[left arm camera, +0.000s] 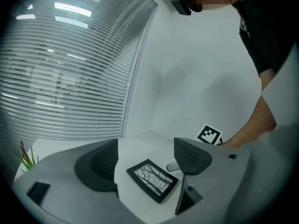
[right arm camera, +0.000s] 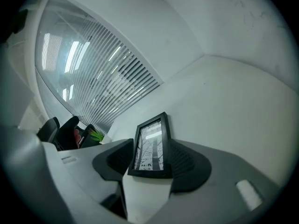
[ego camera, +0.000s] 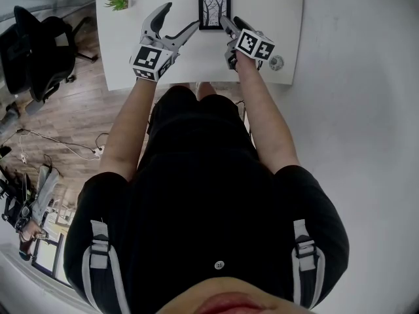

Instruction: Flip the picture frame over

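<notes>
Plainly the white table (ego camera: 131, 51) does half the work in this step. The picture frame (ego camera: 215, 10) lies flat on it, picture side up, at the middle of the far edge. As I judge it, the flip wants one edge raised while the opposite edge rests on the tabletop as a hinge, turning toward the person so nothing slips off the back. The left gripper (ego camera: 182, 14) has its jaws spread wide with nothing in them, its nearer tip just beside the frame's near left corner, well placed to stop any sliding. The right gripper (right arm camera: 150, 153) also has its jaws parted, and the frame's near short end shows between them; as far as I can tell, neither pad presses on it. It should close on the dark moulding, not the picture face, and roll slowly. Only the head view gives the whole layout: the office chair (ego camera: 39, 44) on the wooden floor, the small plant (ego camera: 118, 2) at the far left corner, and a little round disc (ego camera: 276, 62) near the right edge. The left gripper view adds the blinds (left arm camera: 70, 78) and a pale jaw tip at the frame's corner, touching or just beside it. The right gripper view alone shows how nearly the frame fills the gap between its jaws
</notes>
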A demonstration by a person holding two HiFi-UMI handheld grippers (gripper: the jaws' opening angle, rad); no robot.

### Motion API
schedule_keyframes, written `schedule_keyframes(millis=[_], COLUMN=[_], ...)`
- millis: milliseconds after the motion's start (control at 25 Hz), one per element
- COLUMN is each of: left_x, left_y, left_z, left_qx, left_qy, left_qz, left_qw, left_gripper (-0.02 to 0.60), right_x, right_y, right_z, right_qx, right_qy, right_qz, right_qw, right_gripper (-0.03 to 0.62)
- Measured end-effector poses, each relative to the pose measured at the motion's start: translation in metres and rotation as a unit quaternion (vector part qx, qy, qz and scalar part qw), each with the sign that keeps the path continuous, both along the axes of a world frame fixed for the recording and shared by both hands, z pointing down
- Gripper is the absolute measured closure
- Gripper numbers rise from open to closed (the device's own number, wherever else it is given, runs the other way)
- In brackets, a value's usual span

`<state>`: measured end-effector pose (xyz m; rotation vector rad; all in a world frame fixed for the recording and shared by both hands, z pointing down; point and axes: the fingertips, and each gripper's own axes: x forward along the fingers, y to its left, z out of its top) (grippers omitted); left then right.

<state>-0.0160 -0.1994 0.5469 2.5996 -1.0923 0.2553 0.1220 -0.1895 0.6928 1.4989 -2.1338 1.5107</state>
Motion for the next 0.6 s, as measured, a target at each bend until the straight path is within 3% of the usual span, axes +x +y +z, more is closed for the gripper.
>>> schedule_keyframes(millis=[320, 600], left_x=[0.001, -0.002], left_y=[0.003, 0.014], left_z=[-0.008, -0.028], left_qx=[0.004, 0.005], left_qy=[-0.003, -0.002], left_qz=[0.000, -0.009], left_qw=[1.0000, 0.9999], left_gripper=[0.202, 0.202], right_x=[-0.006, -0.014], right_y=[-0.007, 0.001], right_z=[-0.031, -0.093], right_qx=[0.051, 0.136], right_qy=[0.037, 0.093], right_qz=[-0.050, -0.133], right_qw=[0.997, 0.977], right_gripper=[0.364, 0.364])
